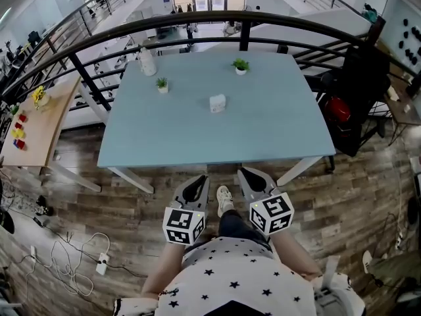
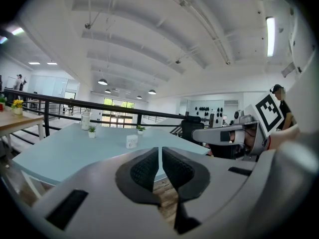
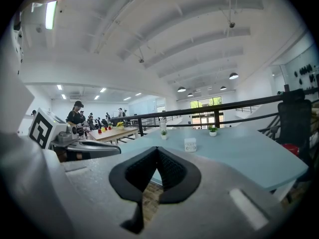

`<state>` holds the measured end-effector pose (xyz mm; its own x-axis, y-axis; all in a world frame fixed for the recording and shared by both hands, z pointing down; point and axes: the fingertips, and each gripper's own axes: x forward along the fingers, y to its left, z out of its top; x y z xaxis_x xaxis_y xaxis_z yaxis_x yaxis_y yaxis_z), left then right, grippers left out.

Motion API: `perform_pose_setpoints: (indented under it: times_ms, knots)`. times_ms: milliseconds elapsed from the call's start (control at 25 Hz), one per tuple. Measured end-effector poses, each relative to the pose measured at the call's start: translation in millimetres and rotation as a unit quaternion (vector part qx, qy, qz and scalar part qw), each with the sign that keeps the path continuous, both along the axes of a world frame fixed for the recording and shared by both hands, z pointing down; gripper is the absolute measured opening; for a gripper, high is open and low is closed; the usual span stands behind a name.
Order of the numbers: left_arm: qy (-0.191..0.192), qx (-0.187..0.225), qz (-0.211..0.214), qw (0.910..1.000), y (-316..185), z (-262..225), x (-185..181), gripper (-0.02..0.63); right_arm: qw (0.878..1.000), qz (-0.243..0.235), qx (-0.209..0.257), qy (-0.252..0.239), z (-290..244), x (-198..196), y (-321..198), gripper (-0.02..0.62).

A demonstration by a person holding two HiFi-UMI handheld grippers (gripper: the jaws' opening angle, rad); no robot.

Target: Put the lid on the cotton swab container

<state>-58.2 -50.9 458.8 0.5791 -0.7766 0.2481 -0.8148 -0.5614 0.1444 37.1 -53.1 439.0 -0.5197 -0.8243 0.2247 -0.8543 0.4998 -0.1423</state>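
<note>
A small white cotton swab container (image 1: 218, 103) stands near the middle of the light blue table (image 1: 276, 130). It also shows far ahead as the container (image 2: 131, 141) in the left gripper view and the container (image 3: 190, 144) in the right gripper view. I cannot make out a separate lid. My left gripper (image 1: 200, 180) and right gripper (image 1: 245, 174) are held side by side in front of the table's near edge, well short of the container. The left gripper (image 2: 160, 151) is shut with only a thin slit between its pads. The right gripper (image 3: 157, 151) is shut, also on nothing.
Two small potted plants (image 1: 162, 84) (image 1: 241, 65) and a white bottle (image 1: 147, 62) stand toward the table's far side. A black railing (image 1: 197, 20) curves behind the table. A wooden side table (image 1: 36, 120) is on the left, a black chair (image 1: 358, 97) on the right, and cables (image 1: 66, 262) lie on the floor.
</note>
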Motion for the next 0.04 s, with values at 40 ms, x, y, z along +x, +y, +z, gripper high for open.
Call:
perform_pose_setpoints:
  times_ms: [40]
  knots:
    - [0.000,0.000,0.000,1.0000,0.9,0.1,0.1,0.023,1.000,-0.001,0.000,0.000,-0.1,-0.1,0.9,0.006]
